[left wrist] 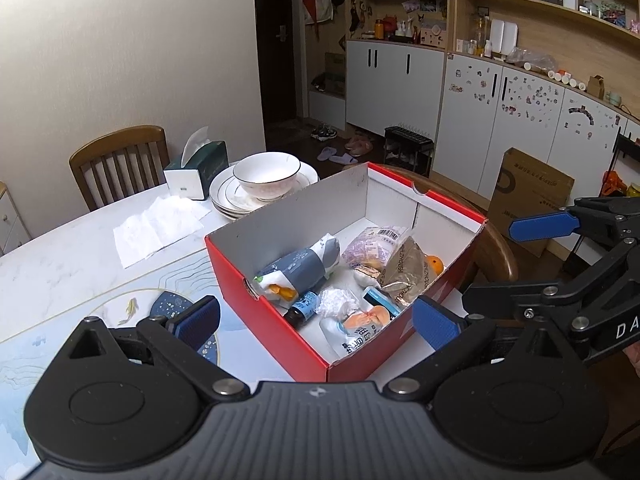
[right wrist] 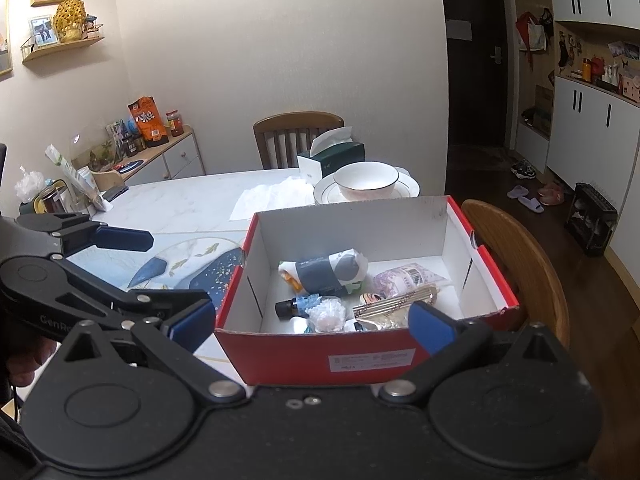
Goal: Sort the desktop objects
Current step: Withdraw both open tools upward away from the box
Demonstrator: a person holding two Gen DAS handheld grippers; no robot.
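Note:
A red shoebox (left wrist: 256, 280) with a white inside stands on the marble table, also in the right wrist view (right wrist: 320, 350). In it lie a grey-blue wrapped pack (left wrist: 298, 268), a small dark bottle (left wrist: 302, 308), a purple-printed bag (left wrist: 374, 246), a brown bag (left wrist: 406, 270), an orange (left wrist: 434, 264) and other small packs. My left gripper (left wrist: 318, 322) is open and empty, just above the box's near corner. My right gripper (right wrist: 312, 326) is open and empty at the box's near wall; it also shows at the right of the left wrist view (left wrist: 476, 276).
A white bowl (left wrist: 266, 176) sits on stacked plates (left wrist: 224, 196) behind the box, next to a green tissue box (left wrist: 198, 172) and loose white tissues (left wrist: 158, 226). A blue patterned mat (left wrist: 176, 308) lies left of the box. Wooden chairs (right wrist: 520, 264) stand around the table.

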